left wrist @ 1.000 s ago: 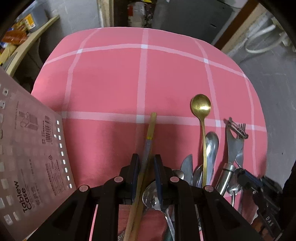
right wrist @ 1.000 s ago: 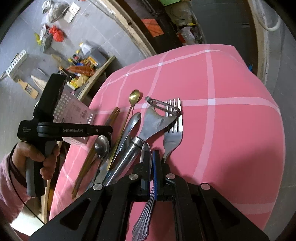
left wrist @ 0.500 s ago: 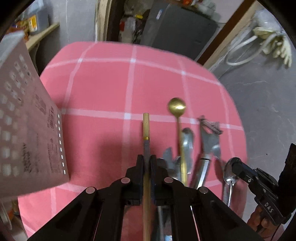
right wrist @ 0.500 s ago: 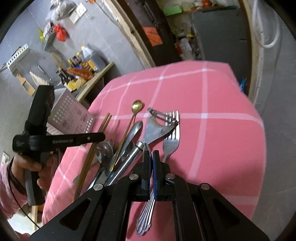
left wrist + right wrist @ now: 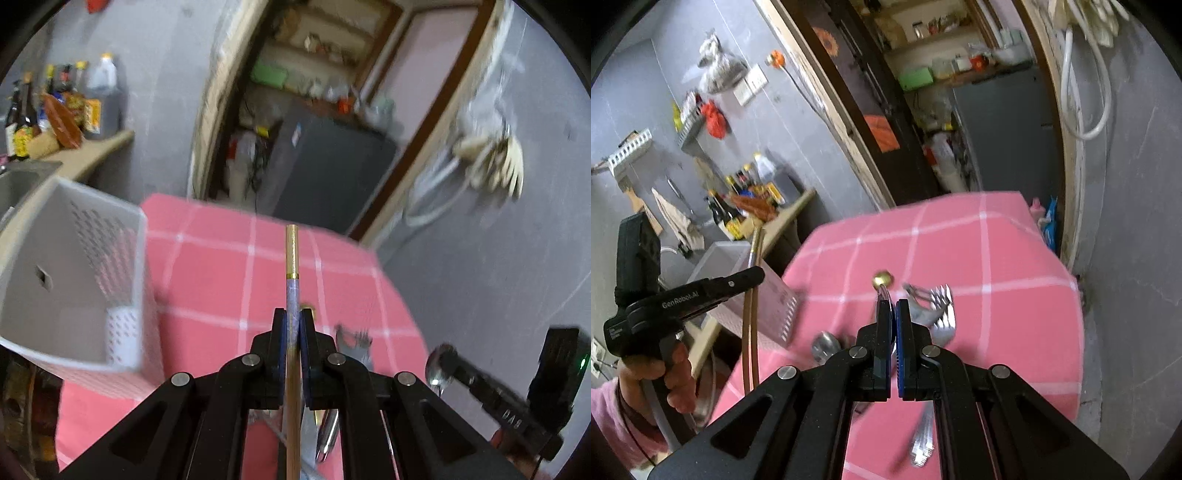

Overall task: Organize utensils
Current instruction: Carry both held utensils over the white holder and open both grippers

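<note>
Since the earlier frames, both tongs have risen off the pink checked desk (image 5: 207, 280), and the chopsticks, formerly lying on the cloth, have come up with the left tongs.

Left tongs (image 5: 292, 332): closed on the chopsticks (image 5: 291, 258). The long axis of the chopsticks runs straight along the fingers; the gold-banded end points forward and away from the camera, above the far part of the desk, and the plain wooden end passes back under the tongs, where it is cut off by the frame edge. In the right wrist view the chopsticks (image 5: 750, 314) hang steeply beside the left tongs (image 5: 753, 275).

Right tongs (image 5: 893, 328): closed on a metal utensil (image 5: 922, 435) whose ornate handle trails below the fingers; its working end is hidden between the pads.

The white perforated utensil case (image 5: 74, 280) stands at the left edge of the desk. The remaining utensils on the cloth, including a fork (image 5: 942, 314) and a gold spoon (image 5: 882, 278), are blurred and partly hidden behind the tongs.
</note>
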A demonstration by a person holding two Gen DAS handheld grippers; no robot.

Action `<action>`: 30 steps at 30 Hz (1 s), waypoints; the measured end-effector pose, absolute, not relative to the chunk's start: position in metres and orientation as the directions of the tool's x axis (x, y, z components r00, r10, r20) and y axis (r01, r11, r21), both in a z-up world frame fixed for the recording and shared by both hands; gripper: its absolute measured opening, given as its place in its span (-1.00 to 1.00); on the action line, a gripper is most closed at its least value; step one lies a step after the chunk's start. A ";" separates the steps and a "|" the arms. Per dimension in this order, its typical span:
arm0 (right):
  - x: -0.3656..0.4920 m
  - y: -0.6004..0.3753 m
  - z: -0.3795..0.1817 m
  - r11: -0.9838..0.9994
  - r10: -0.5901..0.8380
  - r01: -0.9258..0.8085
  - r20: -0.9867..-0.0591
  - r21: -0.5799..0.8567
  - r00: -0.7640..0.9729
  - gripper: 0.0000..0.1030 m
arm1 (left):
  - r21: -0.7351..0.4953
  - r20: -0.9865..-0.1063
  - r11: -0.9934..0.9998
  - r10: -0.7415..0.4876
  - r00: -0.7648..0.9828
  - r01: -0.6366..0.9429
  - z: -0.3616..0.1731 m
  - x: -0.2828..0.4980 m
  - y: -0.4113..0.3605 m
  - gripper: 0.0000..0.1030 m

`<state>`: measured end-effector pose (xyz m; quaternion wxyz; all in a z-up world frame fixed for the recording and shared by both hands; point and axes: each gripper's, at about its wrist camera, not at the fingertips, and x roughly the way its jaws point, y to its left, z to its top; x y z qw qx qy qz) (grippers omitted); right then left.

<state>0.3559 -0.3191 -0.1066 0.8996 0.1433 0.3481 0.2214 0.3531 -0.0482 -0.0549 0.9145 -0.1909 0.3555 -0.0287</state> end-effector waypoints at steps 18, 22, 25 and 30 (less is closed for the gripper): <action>0.407 -0.152 -0.002 0.798 0.580 -0.527 -0.129 0.293 0.805 -0.95 | -0.349 -0.278 0.920 0.083 0.957 -0.180 0.063 0.352 0.095 -0.87; 0.412 -0.113 -0.011 0.793 0.596 -0.561 -0.112 0.236 0.795 -0.95 | -0.327 -0.235 0.926 0.113 0.965 -0.188 0.052 0.360 0.109 -0.87; 0.409 -0.096 -0.020 0.788 0.611 -0.587 -0.118 0.185 0.782 -0.95 | -0.328 -0.226 0.927 0.110 0.968 -0.182 0.038 0.363 0.115 -0.87; 0.401 -0.079 -0.037 0.769 0.638 -0.632 -0.161 0.095 0.753 -0.95 | -0.302 -0.218 0.940 0.095 0.971 -0.160 0.020 0.359 0.112 -0.87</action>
